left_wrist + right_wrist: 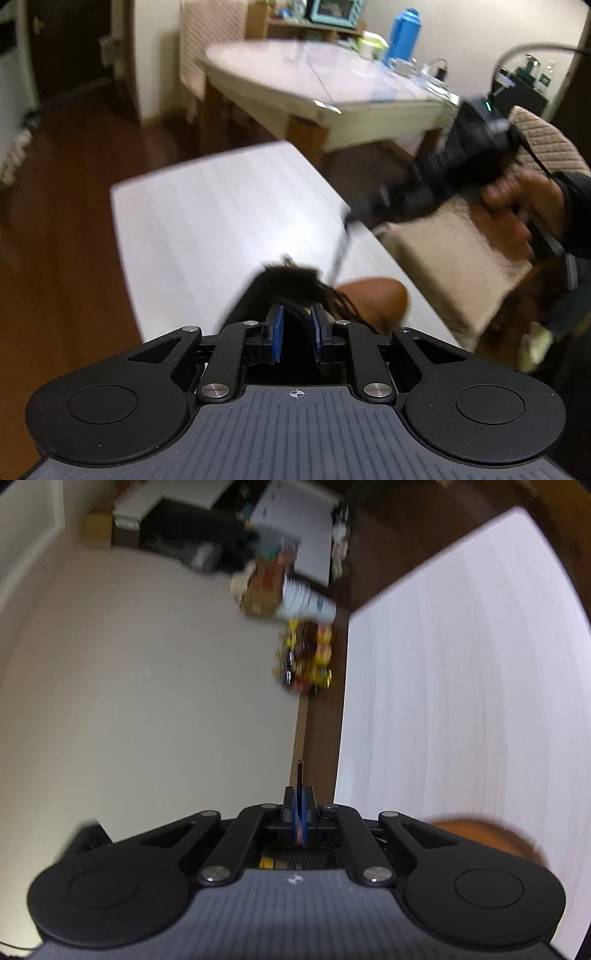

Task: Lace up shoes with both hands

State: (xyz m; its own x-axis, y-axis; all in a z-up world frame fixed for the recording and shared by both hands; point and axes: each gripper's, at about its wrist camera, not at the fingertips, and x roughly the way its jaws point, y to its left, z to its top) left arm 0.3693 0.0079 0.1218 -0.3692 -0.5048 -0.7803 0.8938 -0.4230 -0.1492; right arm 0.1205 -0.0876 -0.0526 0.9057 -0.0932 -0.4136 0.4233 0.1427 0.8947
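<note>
Left tool clamping black shoe tongue, right tool pinching thin lace tip

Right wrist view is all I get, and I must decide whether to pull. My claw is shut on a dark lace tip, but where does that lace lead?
Observer: In the left wrist view the lace runs in a straight line from the right claw down to the brown shoe.
Operator: Is the shoe held?
Observer: Yes, it seems so. The left claw has the shoe's dark top between its pads, though blur hides which part.
Operator: Anything close to my claw?
Observer: A cushioned chair stands just beyond it, past the edge of the white table.
</note>
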